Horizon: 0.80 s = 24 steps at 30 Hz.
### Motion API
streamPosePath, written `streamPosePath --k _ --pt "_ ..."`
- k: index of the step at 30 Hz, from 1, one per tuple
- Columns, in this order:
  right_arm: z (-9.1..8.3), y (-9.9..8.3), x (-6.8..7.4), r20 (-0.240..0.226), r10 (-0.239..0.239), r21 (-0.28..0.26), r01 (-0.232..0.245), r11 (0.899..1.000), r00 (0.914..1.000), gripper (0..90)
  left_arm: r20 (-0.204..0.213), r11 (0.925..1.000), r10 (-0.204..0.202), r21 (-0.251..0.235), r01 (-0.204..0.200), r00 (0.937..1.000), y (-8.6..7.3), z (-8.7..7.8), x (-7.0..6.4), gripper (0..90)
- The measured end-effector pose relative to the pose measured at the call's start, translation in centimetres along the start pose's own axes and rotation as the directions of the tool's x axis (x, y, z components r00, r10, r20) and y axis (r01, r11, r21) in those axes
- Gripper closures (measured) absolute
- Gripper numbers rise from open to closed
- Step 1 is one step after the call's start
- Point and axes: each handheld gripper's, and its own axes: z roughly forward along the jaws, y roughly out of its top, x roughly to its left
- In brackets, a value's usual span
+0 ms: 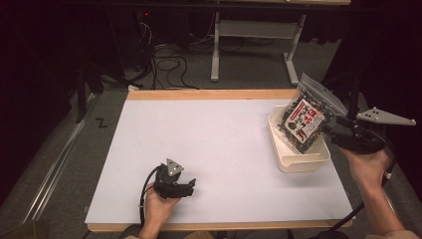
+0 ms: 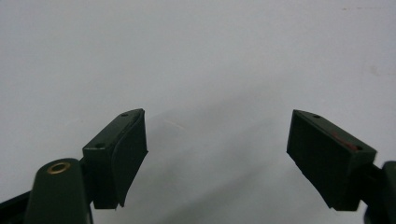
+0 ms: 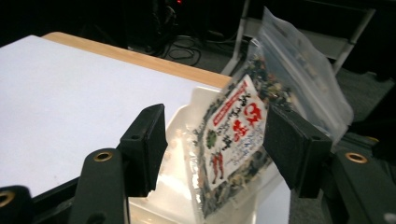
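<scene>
A clear bag of snack mix with a red and white label (image 1: pixel 304 122) stands tilted in a white tray (image 1: pixel 298 164) at the table's right edge. My right gripper (image 1: pixel 332 129) is open at the bag's right side. In the right gripper view the bag (image 3: pixel 233 140) sits between the spread jaws of the right gripper (image 3: pixel 215 123), close to the right one; I cannot tell whether it touches. The tray (image 3: pixel 187 121) lies below. My left gripper (image 1: pixel 191 184) rests low over the white table sheet (image 1: pixel 214 139) near the front edge. The left gripper (image 2: pixel 217 128) is open with nothing between its jaws.
The white sheet has a wooden border (image 1: pixel 209 94) at the far side. Beyond the table are the legs of another table (image 1: pixel 215 50) and cables on the floor (image 1: pixel 166 62). A metal rail (image 1: pixel 54 164) runs along the floor at the left.
</scene>
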Motion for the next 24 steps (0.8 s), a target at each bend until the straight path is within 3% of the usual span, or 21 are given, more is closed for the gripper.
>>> streamPosePath --k 7,13,24 --pt "-0.3 -0.3 1.1 -0.045 -0.014 -0.027 0.013 1.0 0.9989 39.5 0.003 0.9998 0.013 0.015 -0.013 0.9999 0.0 0.2 -0.3 20.5" --pt "-0.5 -0.8 1.7 -0.077 0.019 -0.045 -0.023 0.999 0.9968 41.1 0.007 0.9997 0.017 0.018 -0.017 0.9998 0.2 0.4 -0.3 20.3" --pt "-0.8 -1.2 3.3 -0.132 0.018 -0.054 -0.025 0.998 0.9911 41.3 0.019 0.9997 0.021 0.014 -0.021 0.9996 0.4 0.6 -0.4 20.2"
